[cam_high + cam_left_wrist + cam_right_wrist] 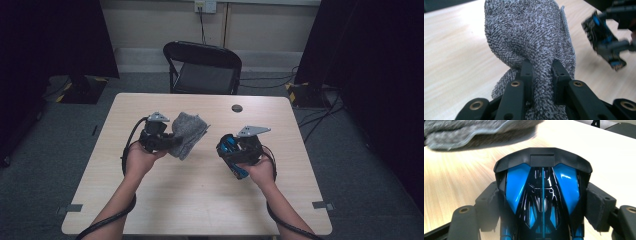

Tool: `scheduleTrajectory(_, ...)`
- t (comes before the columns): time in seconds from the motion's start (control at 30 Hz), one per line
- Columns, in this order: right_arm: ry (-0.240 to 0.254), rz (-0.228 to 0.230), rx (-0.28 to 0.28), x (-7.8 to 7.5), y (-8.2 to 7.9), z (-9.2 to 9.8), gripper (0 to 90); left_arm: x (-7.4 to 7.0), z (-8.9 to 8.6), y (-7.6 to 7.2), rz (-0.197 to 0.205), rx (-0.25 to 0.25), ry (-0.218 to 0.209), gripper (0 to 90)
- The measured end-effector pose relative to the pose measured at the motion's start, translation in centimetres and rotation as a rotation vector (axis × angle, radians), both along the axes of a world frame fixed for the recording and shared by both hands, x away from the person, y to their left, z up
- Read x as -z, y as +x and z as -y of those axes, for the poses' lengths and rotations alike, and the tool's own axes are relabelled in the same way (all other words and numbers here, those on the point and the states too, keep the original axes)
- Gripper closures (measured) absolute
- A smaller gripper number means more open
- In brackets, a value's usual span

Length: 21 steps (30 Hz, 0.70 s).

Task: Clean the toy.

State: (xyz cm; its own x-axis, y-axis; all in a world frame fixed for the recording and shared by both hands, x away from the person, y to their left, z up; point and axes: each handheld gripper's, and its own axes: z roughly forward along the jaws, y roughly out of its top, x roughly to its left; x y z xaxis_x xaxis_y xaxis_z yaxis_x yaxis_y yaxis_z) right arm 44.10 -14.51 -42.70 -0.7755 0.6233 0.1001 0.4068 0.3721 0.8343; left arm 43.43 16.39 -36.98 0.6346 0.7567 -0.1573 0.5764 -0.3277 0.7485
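Note:
My left gripper [171,142] is shut on a grey terry cloth [189,131], held just above the light wooden table [200,200]. In the left gripper view its pads [527,72] pinch a bunched fold of the cloth [531,32], which hangs out in front of the jaws. My right gripper [229,148] is shut on a blue and black toy car [231,145], at the table's right of centre. In the right gripper view the car [542,187] sits lengthwise between the pads [599,205], with the cloth [474,130] blurred at the top left.
A black folding chair [205,67] stands behind the table's far edge. A small dark round cap [237,108] sits in the tabletop near that edge. Black curtains and cables flank the room on both sides.

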Motion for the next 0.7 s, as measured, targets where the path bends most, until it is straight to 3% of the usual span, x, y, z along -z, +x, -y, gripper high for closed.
scheduleTrajectory(0.23,-0.012,0.002,-0.019,0.1,-0.2,-0.5,25.7,-0.1,2.7,1.4,0.008,0.030,0.006,75.6)
scheduleTrajectory(0.7,-0.015,0.002,-0.036,0.2,-0.5,-0.8,25.7,0.2,6.3,2.1,0.003,0.070,0.001,75.5)
